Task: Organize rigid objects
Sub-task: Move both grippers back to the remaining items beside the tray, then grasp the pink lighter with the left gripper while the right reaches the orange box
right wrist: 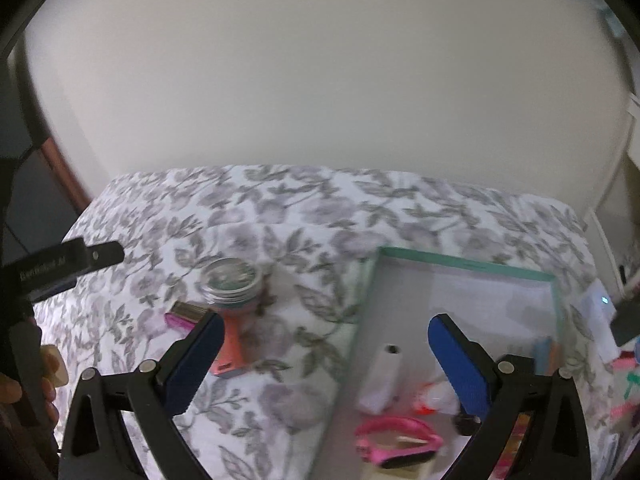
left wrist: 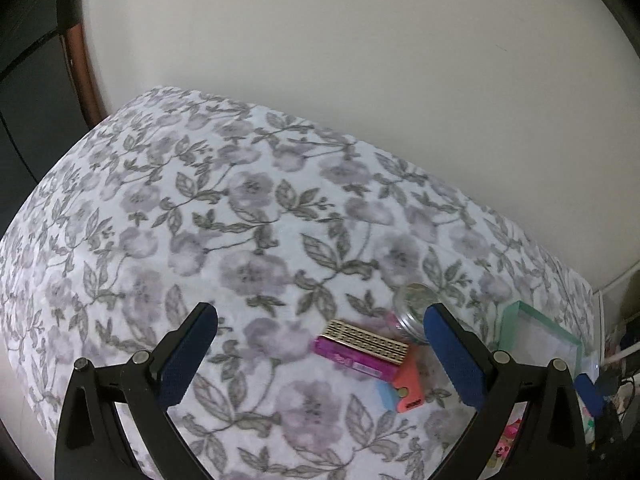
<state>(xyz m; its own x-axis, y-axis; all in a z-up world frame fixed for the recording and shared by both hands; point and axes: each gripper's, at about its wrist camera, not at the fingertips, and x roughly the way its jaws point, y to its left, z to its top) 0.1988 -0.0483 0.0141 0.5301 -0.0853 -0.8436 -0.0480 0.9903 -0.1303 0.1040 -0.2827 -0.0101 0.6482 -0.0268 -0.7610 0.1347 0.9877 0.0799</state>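
Note:
A clear jar [left wrist: 414, 312] with a silvery lid stands on the floral cloth; it shows again as the jar [right wrist: 232, 280] in the right wrist view. In front of it lie a purple box [left wrist: 362, 346] with a perforated gold top and a coral and blue block [left wrist: 404, 394]. My left gripper [left wrist: 320, 316] hovers open over them, holding nothing. My right gripper [right wrist: 325, 322] is open and empty above the left wall of a green-rimmed tray [right wrist: 460, 264]. The tray holds a white item [right wrist: 380, 380], a pink item [right wrist: 396, 436] and other small things.
The floral cloth [left wrist: 240, 200] covers the whole table, which ends at a pale wall behind. One of the left gripper's fingers [right wrist: 96, 256] and a hand [right wrist: 12, 388] show at the left. Clutter and cables lie off the table's right edge [left wrist: 608, 360].

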